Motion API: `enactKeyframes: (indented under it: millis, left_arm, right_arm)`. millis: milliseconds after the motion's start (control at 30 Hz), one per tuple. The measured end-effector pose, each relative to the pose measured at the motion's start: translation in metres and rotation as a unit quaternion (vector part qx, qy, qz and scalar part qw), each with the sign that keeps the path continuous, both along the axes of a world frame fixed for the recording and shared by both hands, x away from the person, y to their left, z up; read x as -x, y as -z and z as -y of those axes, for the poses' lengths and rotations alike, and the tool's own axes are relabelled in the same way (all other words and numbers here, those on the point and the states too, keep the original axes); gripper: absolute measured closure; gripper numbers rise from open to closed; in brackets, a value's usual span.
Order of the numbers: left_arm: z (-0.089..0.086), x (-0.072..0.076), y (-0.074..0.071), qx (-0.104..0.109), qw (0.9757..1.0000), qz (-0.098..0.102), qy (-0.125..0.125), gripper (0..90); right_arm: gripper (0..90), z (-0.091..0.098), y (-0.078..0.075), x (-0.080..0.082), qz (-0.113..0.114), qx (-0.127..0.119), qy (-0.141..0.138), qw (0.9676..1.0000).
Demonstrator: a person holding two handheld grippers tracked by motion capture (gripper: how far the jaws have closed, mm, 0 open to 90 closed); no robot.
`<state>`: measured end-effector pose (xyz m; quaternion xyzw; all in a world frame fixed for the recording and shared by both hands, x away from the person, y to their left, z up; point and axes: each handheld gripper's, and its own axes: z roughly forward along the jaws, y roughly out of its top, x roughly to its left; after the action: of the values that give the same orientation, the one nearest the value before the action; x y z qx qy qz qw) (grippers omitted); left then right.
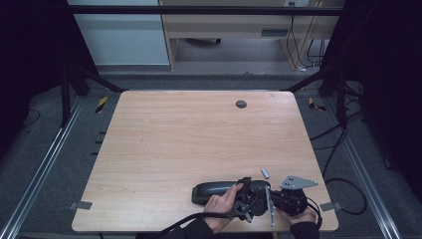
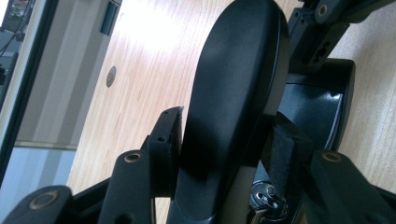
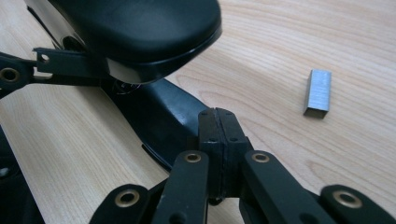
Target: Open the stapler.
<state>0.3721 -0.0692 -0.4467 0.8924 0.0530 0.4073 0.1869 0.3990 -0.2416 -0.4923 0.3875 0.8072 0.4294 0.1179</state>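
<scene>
Left gripper [image 2: 219, 140] clamps stapler [image 2: 233, 93] top; right gripper [image 3: 218, 135] jaws pressed together, empty, against stapler base; staple block [image 3: 318, 92] lies loose on table [image 1: 174, 134].

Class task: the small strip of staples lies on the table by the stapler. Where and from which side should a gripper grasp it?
Grip the staple strip across its two long sides, coming straight down from above: it lies flat and alone on the table, beside the stapler, probably too low for a sideways approach.
</scene>
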Motion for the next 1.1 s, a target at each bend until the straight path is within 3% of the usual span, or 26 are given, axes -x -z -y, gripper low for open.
enactKeyframes:
  millis: [467,1100]
  left_arm:
    - [0.0005,0.0001,0.0001,-0.003,1.0,0.002,0.003,51.7]
    - [0.0005,0.0004,-0.0006,-0.008,0.9999,0.005,0.005,52.1]
  right_arm:
    - [90.0,-0.0045,0.0029,-0.0014,-0.017,0.008,-0.009,0.9998]
    - [90.0,-0.0051,0.0048,-0.0027,-0.019,-0.002,-0.013,0.9997]
